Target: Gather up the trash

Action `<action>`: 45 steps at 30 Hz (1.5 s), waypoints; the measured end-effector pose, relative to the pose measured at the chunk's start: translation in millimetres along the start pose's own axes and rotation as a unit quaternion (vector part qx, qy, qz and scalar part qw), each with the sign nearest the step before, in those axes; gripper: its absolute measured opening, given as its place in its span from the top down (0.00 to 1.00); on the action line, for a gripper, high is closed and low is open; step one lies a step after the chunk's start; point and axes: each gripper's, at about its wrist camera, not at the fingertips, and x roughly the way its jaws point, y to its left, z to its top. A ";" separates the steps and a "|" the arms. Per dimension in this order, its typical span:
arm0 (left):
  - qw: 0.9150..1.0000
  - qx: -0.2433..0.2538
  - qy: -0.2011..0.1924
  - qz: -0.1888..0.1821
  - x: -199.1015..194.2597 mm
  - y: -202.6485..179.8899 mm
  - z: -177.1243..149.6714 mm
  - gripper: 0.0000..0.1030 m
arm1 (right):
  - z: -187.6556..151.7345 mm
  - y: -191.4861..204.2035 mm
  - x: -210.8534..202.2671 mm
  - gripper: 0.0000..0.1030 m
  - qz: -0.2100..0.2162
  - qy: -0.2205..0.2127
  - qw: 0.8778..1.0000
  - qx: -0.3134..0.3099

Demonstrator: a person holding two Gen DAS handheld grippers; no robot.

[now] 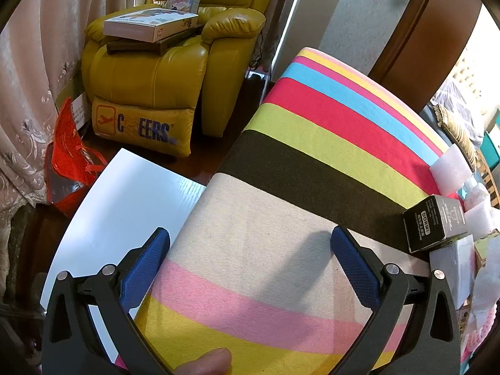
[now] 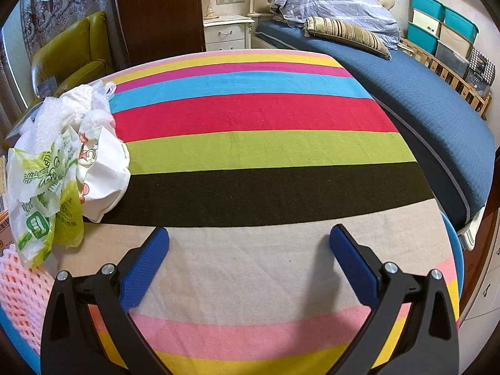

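Between the spread blue pads of the right gripper point(image 2: 249, 264) nothing is being held; it is hovering over the striped cloth point(image 2: 250, 150), presumably lining up on the trash pile of plastic bags point(image 2: 62, 168) lying left. Left gripper point(image 1: 250, 264) is likewise gaping empty, black box point(image 1: 434, 223) sitting rightward.
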 end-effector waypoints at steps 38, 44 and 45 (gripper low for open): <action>0.999 -0.024 0.009 -0.020 1.7 4.1 -0.9 0.06 | -2.5 -1.1 -2.3 0.03 0.000 0.000 1.000 0.000; 1.000 -0.014 0.003 -0.007 0.0 1.0 -2.0 0.06 | -2.6 -1.0 -2.3 0.03 0.000 0.000 1.000 0.000; 1.000 -0.012 0.002 -0.004 -0.8 -0.3 -2.4 0.06 | -2.5 -1.5 -2.3 0.03 0.000 0.000 1.000 0.000</action>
